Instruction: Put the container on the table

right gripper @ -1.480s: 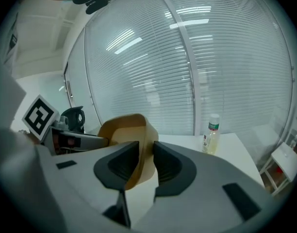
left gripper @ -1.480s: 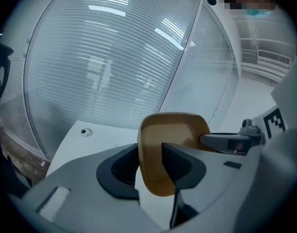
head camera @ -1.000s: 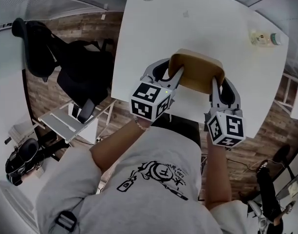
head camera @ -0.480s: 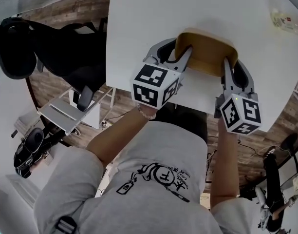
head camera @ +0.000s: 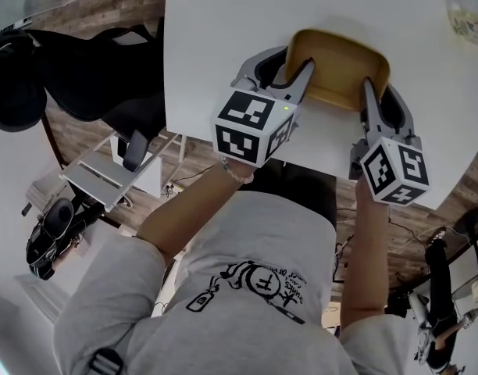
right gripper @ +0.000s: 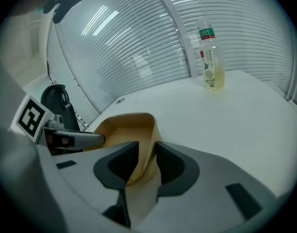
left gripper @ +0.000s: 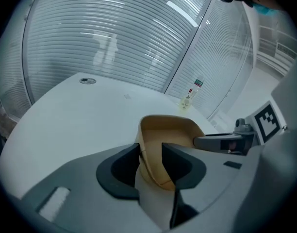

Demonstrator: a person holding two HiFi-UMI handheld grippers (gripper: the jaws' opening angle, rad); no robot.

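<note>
The container [head camera: 337, 70] is a shallow tan tray with rounded corners, held over the near part of the white table [head camera: 247, 30]. My left gripper [head camera: 297, 67] is shut on the tray's left rim, and my right gripper [head camera: 367, 91] is shut on its right rim. In the left gripper view the tan wall [left gripper: 156, 152] stands pinched between the two dark jaws of the left gripper [left gripper: 151, 161]. The right gripper view shows the same on the other side: the tray's wall [right gripper: 139, 144] sits clamped in the right gripper [right gripper: 147, 161]. Whether the tray's base touches the table is hidden.
A clear bottle with a green label [right gripper: 209, 57] stands on the table's far right [head camera: 467, 23]. A small round cable port [left gripper: 88, 81] sits in the tabletop at the far side. A black office chair [head camera: 90, 69] stands left of the table over wood flooring.
Both grippers have carried the tray forward over the table and tipped it flatter, so its inside now faces up. The jaws stayed shut on its rims throughout.
</note>
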